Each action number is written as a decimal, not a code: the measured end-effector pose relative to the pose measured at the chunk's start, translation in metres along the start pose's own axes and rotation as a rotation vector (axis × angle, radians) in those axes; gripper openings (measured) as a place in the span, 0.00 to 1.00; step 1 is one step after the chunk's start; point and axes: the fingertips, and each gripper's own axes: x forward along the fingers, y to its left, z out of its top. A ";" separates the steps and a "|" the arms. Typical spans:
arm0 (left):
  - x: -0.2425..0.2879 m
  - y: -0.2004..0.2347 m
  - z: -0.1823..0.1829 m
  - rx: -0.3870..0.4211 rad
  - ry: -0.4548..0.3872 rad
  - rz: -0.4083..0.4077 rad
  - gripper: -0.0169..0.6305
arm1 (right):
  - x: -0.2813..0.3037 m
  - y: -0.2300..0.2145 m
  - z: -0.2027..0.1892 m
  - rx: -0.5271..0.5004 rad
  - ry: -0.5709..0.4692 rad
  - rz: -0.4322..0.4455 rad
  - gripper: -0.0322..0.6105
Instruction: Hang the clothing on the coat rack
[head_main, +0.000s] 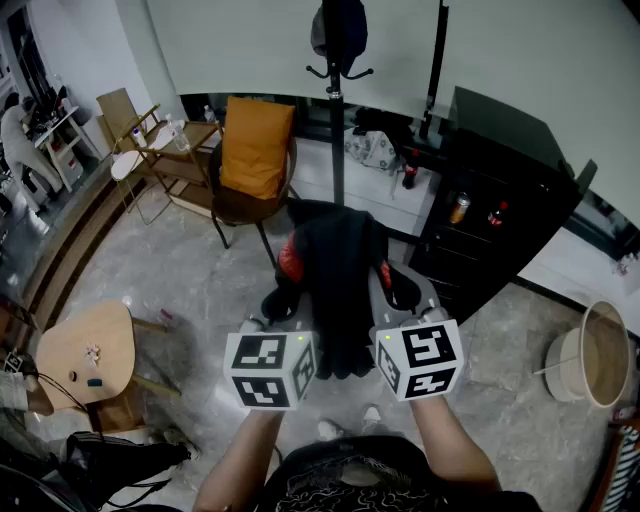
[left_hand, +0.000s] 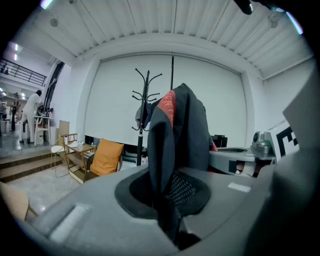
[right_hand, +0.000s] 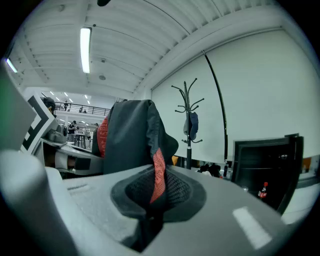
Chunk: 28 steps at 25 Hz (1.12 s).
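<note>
We can read no words or numbers. The left cube and right cube carry only black-and-white square patterns; labels on the bottle and can are too small to make out.

Matt cloth, dark metal, glossy floor
The jacket is soft matt black cloth with red lining; the coat rack looks smooth dark metal; the floor around the rack shines, marbled.
</note>
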 end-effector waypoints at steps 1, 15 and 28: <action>0.002 0.003 0.000 0.000 0.001 -0.004 0.08 | 0.003 0.001 0.000 -0.001 0.001 -0.004 0.10; 0.023 0.042 0.003 -0.014 -0.003 -0.040 0.08 | 0.040 0.017 -0.001 -0.002 0.022 -0.030 0.10; 0.079 0.076 0.011 -0.010 0.005 -0.008 0.08 | 0.106 0.001 -0.002 0.011 0.004 0.011 0.10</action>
